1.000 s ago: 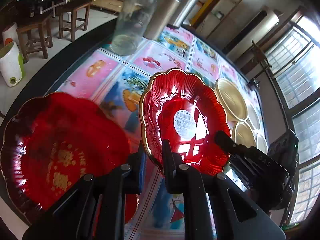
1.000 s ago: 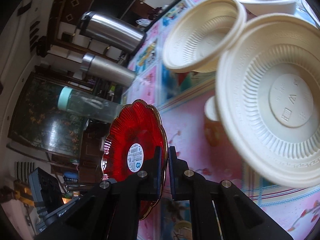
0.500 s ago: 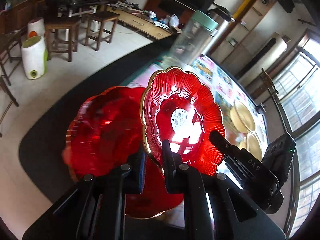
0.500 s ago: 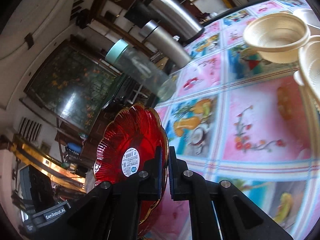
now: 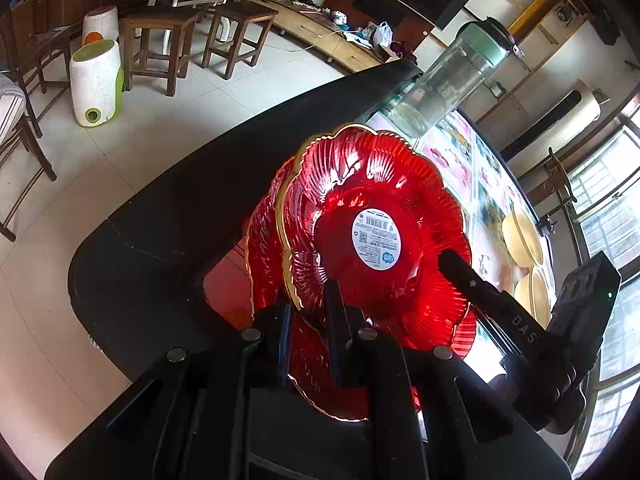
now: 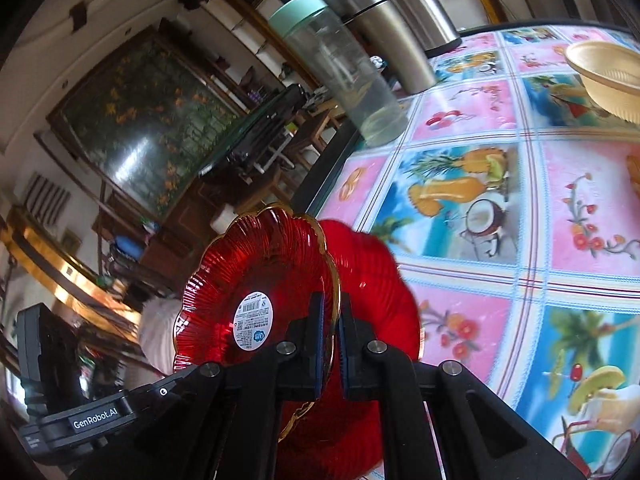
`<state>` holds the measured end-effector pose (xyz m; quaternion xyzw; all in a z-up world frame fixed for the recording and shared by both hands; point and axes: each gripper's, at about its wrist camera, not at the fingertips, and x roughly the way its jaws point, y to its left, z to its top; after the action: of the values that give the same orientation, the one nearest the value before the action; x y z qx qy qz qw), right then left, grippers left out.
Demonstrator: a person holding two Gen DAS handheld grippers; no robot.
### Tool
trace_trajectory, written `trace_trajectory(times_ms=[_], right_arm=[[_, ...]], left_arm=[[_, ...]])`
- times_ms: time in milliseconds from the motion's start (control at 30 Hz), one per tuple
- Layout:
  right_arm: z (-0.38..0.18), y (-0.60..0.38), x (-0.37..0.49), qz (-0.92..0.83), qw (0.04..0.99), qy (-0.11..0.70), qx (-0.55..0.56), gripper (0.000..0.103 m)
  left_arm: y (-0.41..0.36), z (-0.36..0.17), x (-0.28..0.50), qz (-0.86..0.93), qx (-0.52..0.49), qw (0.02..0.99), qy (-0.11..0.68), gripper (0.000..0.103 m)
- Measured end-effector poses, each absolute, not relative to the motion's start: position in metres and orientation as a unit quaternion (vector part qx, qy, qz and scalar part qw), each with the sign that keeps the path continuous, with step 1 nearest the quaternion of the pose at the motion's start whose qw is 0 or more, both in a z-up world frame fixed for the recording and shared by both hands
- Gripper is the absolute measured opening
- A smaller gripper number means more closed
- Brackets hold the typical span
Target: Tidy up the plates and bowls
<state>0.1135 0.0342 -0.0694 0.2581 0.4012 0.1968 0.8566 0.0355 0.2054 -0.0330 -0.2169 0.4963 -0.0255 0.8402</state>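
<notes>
Both grippers hold one red glass plate (image 5: 372,208) with a gold scalloped rim and a white barcode sticker on its underside; it also shows in the right wrist view (image 6: 256,280). My left gripper (image 5: 308,312) is shut on its near rim. My right gripper (image 6: 331,328) is shut on its opposite rim and appears in the left wrist view (image 5: 480,284). The plate is tilted just above a second red plate (image 6: 372,280) that lies near the table's corner; the second plate's edge shows in the left wrist view (image 5: 264,240).
A clear bottle with a green lid (image 6: 340,68) and steel flasks (image 6: 400,32) stand at the table's far edge. Cream plastic bowls (image 5: 520,236) sit further along the fruit-print tablecloth (image 6: 520,208). Stools (image 5: 160,44) stand on the floor beyond the dark table rim (image 5: 168,200).
Both grippers have carried the held plate away from the cream bowls toward the table's corner. It now hangs over the second red plate, which was beside it earlier.
</notes>
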Motion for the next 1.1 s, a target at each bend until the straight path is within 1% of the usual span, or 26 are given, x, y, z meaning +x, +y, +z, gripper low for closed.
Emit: trace_trajectory(times_ms=[167, 300, 500, 567, 667, 1100], right_arm=[[-0.073, 0.042, 0.111, 0.191, 0.860, 0.412, 0.232, 0.006], [-0.073, 0.041, 0.110, 0.187, 0.864, 0.413, 0.220, 0.007], [-0.070, 0.046, 0.105, 0.181, 0.872, 0.414, 0.189, 0.009], [-0.069, 0.047, 0.103, 0.179, 0.873, 0.415, 0.181, 0.009], [-0.069, 0.049, 0.101, 0.177, 0.875, 0.417, 0.171, 0.010], [-0.070, 0.050, 0.103, 0.176, 0.876, 0.419, 0.161, 0.012]], left_arm=[[0.200, -0.032, 0.036, -0.022, -0.192, 0.844, 0.500, 0.014], [0.191, -0.027, 0.035, -0.012, -0.153, 0.852, 0.500, 0.015], [0.167, -0.021, 0.032, 0.014, -0.056, 0.866, 0.497, 0.022], [0.163, -0.022, 0.031, 0.020, -0.033, 0.866, 0.498, 0.026], [0.159, -0.021, 0.029, 0.027, -0.004, 0.866, 0.499, 0.029], [0.155, -0.011, 0.028, 0.044, 0.024, 0.864, 0.502, 0.029]])
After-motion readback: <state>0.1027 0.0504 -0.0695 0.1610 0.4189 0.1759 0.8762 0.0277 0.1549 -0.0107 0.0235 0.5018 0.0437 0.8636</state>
